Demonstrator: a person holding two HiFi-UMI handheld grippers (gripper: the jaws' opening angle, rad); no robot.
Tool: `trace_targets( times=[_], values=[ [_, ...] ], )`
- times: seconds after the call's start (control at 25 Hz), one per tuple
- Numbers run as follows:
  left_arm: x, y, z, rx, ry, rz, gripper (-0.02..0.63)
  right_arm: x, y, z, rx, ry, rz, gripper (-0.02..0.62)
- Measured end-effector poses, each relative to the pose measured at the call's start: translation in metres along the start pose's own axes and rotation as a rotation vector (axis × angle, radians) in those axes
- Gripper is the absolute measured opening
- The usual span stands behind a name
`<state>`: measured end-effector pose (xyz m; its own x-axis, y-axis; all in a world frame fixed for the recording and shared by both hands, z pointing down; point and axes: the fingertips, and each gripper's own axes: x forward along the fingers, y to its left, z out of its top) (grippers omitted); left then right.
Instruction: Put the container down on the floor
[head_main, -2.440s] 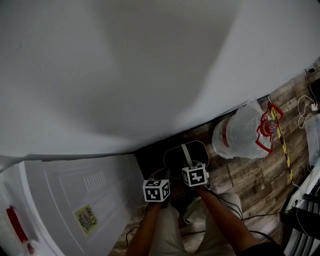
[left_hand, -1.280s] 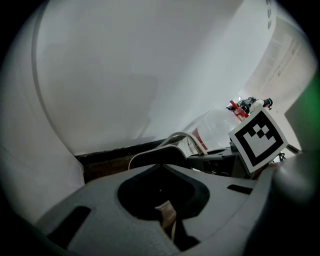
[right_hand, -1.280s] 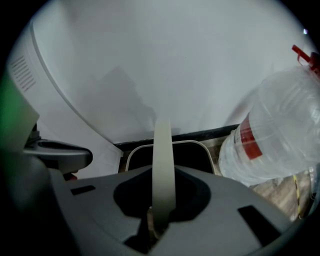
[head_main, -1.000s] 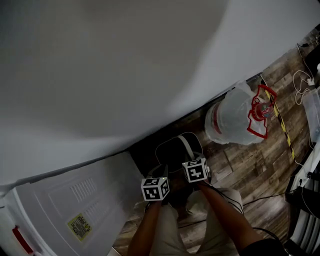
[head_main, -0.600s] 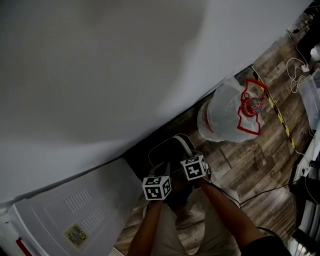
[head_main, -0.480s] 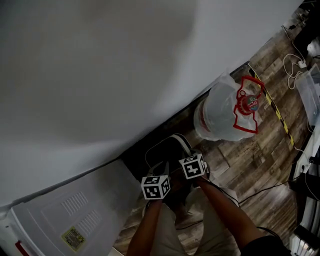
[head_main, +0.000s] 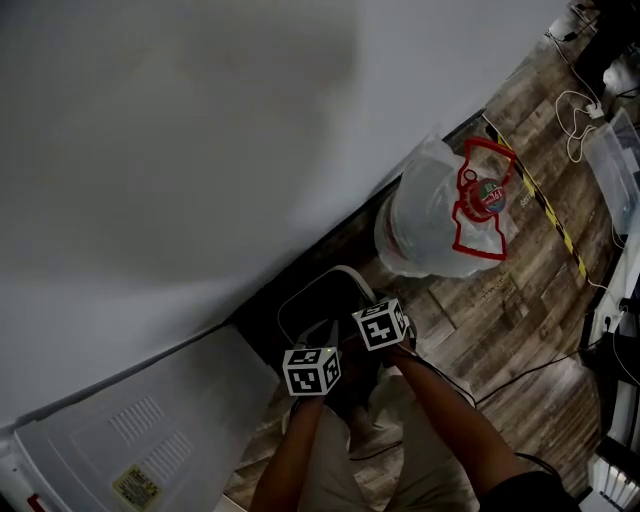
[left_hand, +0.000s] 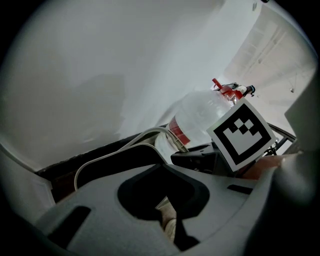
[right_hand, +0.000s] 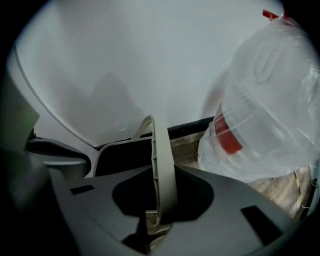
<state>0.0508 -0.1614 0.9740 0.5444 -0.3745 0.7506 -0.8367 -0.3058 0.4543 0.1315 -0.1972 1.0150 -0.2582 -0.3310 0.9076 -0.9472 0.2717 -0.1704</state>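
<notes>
Steeply downward, left hand-held gripper (left_hand: 168, 224) on container (head_main: 310, 312).

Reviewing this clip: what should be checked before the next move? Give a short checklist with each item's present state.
1. Right gripper closed on the handle: ok.
2. Left gripper gripping the container: ok, its jaws pinch a pale piece, apparently the container's edge.
3. Container resting on the floor: cannot tell, its bottom is hidden.
4. Clear of the water jug: ok, the jug stands apart beside it.
5. Clear of the baseboard: cannot tell.
</notes>
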Motion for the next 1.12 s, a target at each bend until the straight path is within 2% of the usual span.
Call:
trace_targets(
  times=[0.44, 0.64, 0.84, 1.12],
  values=[
    [0.016, -0.001, -0.001, 0.016, 0.012, -0.02, 0.017, 0.007, -0.021, 0.005, 0.047, -0.019, -0.027, 0.106],
    [0.025, -0.004, -0.002, 0.028, 0.02, -0.032, 0.017, 0.014, -0.031, 0.002, 0.065, -0.013, -0.035, 0.117],
    [0.031, -0.007, -0.004, 0.034, 0.027, -0.039, 0.017, 0.018, -0.038, 0.001, 0.084, -0.015, -0.026, 0.17],
    [0.031, -0.008, -0.004, 0.041, 0.032, -0.044, 0.017, 0.016, -0.043, -0.003, 0.098, -0.009, -0.041, 0.187]
  ],
)
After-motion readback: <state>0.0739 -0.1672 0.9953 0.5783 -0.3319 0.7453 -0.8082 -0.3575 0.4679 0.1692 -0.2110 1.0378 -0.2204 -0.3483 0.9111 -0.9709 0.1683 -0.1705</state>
